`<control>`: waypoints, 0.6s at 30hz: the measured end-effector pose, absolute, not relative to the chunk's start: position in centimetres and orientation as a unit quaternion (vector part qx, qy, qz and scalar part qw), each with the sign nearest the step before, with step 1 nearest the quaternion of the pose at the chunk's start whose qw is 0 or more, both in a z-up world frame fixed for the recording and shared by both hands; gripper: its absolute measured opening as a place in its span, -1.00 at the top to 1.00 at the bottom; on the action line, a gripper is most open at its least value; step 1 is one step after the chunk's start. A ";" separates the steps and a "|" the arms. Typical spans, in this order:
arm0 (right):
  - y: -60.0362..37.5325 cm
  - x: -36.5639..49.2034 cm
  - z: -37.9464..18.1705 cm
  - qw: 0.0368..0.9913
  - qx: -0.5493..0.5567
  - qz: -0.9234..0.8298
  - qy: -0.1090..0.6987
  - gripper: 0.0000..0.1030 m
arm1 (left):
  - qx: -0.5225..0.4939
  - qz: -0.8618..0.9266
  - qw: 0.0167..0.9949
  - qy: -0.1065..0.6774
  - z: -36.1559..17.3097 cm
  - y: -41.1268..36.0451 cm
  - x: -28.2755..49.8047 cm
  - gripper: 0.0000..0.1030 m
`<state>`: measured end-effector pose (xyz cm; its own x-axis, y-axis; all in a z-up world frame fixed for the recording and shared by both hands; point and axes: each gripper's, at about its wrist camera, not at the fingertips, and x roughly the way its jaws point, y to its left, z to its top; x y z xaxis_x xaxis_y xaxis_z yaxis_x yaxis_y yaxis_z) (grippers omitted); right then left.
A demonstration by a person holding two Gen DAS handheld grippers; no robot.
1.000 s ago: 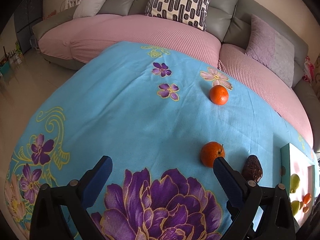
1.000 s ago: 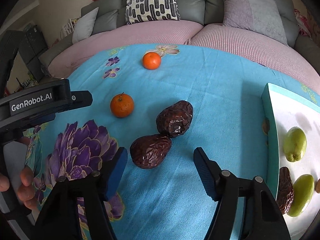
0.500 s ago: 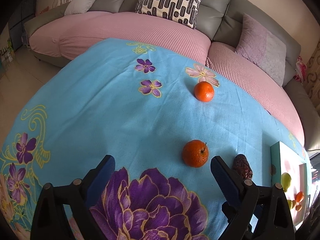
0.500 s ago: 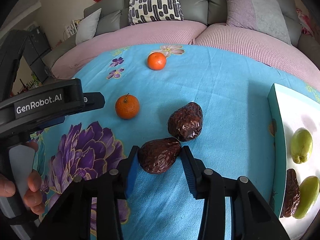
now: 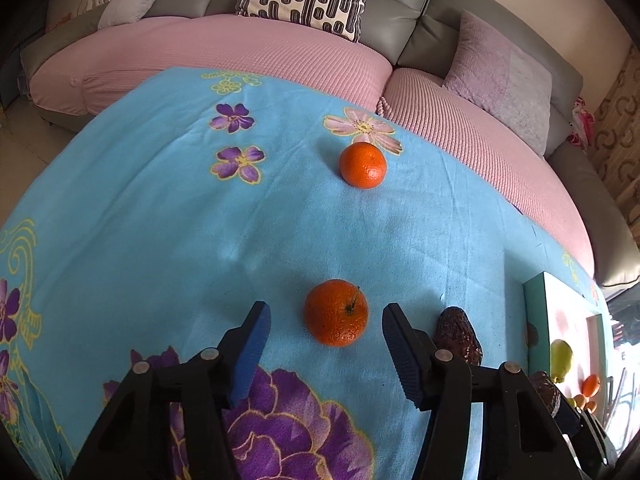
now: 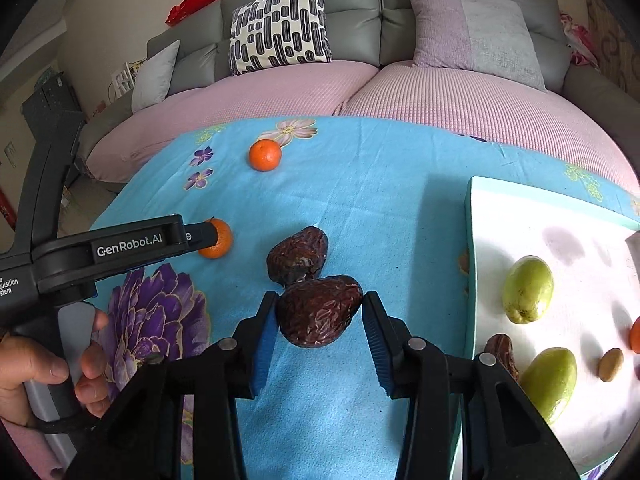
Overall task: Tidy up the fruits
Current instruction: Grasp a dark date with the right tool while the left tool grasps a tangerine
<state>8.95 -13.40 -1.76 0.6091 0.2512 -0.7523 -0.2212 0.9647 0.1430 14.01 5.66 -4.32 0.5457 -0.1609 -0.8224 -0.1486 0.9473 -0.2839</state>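
A: Which step was in hand?

B: The pick-up. The right gripper [image 6: 319,312] was clamped on a wrinkled dark brown fruit [image 6: 318,310], pads against both its sides, above the blue floral cloth [image 6: 400,200] and just in front of a second dark fruit [image 6: 298,254] lying on it. The white tray [image 6: 476,240] sat at the cloth's right edge with two green fruits [image 6: 527,289] already inside.

A: And the left?

B: The left gripper [image 5: 326,336] had its jaws narrowing around the nearer mandarin [image 5: 336,312], the one with a stem, near the cloth's front edge. There was a gap on each side, so the pads weren't pressing yet. A second mandarin [image 5: 363,165] lay toward the far edge, by the sofa [image 5: 240,48].

A: What did the next move call for?

B: By my reading, carrying the dark fruit right, over the tray's rim, to a bare white patch, and finishing the left squeeze squarely so the round mandarin didn't roll away
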 end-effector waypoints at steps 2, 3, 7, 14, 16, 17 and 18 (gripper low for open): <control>-14.2 8.8 -1.5 0.899 0.024 0.126 0.419 0.15 | -0.159 -0.005 0.865 0.477 -4.4 5.5 14.2 -0.01; -14.6 8.8 -1.4 0.899 0.029 0.124 0.419 0.15 | -0.158 -0.006 0.865 0.477 -4.4 5.4 14.2 0.02; -15.9 8.8 -1.0 0.902 0.041 0.110 0.415 0.15 | -0.151 -0.010 0.863 0.482 -4.5 5.0 14.4 0.18; -17.4 8.5 -0.1 0.907 0.052 0.098 0.405 0.15 | -0.146 -0.010 0.866 0.479 -4.3 4.6 14.3 0.31; -17.6 8.5 0.1 0.908 0.054 0.097 0.403 0.15 | -0.148 -0.012 0.871 0.469 -3.6 4.5 14.2 0.31; -17.7 8.5 0.2 0.909 0.055 0.097 0.402 0.15 | -0.147 -0.014 0.874 0.463 -3.2 4.4 14.0 0.31; -17.9 8.4 0.3 0.909 0.056 0.098 0.402 0.15 | -0.147 -0.016 0.877 0.457 -2.7 4.3 13.8 0.31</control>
